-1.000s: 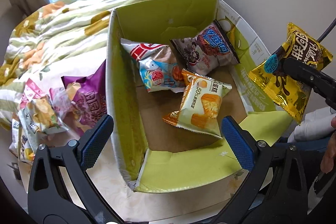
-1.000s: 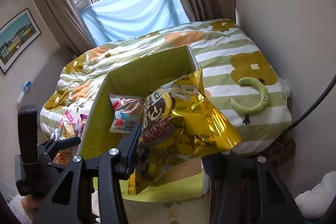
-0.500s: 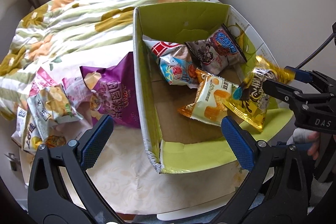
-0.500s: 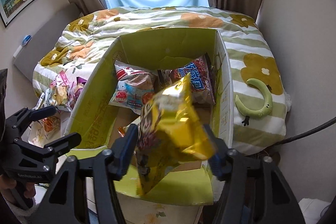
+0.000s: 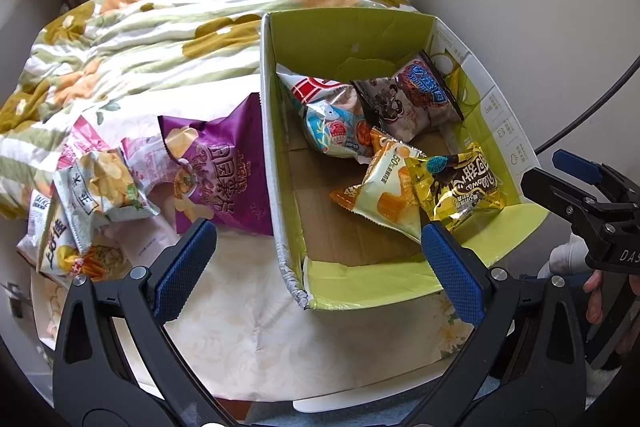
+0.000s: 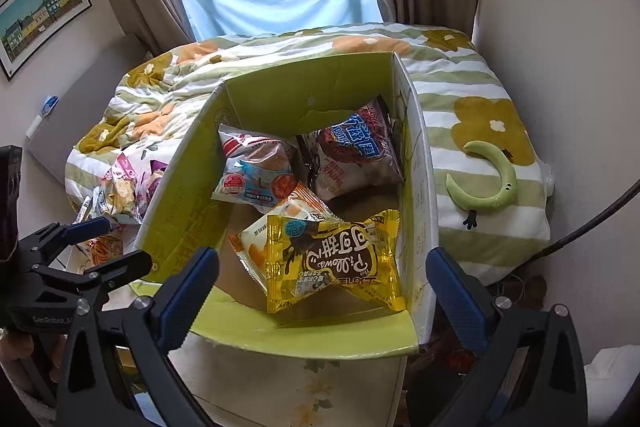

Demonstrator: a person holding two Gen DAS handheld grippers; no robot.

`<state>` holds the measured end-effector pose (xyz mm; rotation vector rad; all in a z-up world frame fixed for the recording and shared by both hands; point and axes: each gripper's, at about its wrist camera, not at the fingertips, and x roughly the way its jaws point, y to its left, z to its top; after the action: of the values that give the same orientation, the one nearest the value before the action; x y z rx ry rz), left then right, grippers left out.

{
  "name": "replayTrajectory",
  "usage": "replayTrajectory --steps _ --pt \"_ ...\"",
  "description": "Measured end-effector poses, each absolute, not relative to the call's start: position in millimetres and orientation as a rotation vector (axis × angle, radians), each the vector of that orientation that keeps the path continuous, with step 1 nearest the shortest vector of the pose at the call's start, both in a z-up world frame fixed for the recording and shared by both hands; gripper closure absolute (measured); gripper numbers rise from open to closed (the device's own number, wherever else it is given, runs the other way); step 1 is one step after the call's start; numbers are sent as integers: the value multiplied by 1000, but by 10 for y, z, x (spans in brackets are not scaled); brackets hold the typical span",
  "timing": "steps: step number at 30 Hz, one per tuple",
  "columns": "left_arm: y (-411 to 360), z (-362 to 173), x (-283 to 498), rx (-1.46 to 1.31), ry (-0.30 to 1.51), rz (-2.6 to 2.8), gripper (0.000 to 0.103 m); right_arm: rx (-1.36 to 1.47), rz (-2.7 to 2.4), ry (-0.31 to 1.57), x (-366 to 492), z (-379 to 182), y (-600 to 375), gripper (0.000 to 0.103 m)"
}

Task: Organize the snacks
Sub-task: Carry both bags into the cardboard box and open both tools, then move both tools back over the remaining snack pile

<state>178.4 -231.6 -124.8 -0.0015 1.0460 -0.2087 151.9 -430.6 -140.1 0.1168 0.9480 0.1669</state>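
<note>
A green-lined cardboard box [image 5: 344,43] [image 6: 300,91] stands on the bed. In it lie a gold snack bag [image 5: 460,187] [image 6: 340,263], an orange-and-white cake bag [image 5: 380,191] [image 6: 256,239], a blue-and-white shrimp bag [image 5: 332,123] [image 6: 256,167] and a dark bag with blue lettering [image 5: 408,99] [image 6: 356,159]. My right gripper [image 6: 320,255] [image 5: 560,175] hovers over the box's near right corner. Its jaws are opening, with nothing between them and the gold bag lying free below. My left gripper [image 5: 316,231] [image 6: 116,243] is open and empty above the box's near left corner. A purple chip bag [image 5: 216,163] leans on the box's outer left wall.
Several more snack packets [image 5: 92,195] are piled left of the purple bag on the flowered quilt [image 5: 140,39]. A green crescent toy [image 6: 492,187] lies on the bed right of the box. A black cable [image 6: 592,227] runs along the wall at right. A person's fingers [image 5: 596,295] hold the right gripper.
My right gripper has opened and let go of the gold bag, which dropped into the box beside the cake bag. My left gripper has drifted left, away from the box.
</note>
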Motion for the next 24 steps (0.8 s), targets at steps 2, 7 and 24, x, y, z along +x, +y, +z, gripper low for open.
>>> replayTrajectory --steps 2,7,24 --pt "-2300 -1156 1732 -7 1024 -203 1 122 171 930 1481 -1305 -4299 0" --pt "-2194 -830 1554 -18 950 -170 1 109 194 850 1381 -998 -4201 0" --pt "-1094 -398 680 -140 788 69 1 67 368 724 1063 -625 -3362 0"
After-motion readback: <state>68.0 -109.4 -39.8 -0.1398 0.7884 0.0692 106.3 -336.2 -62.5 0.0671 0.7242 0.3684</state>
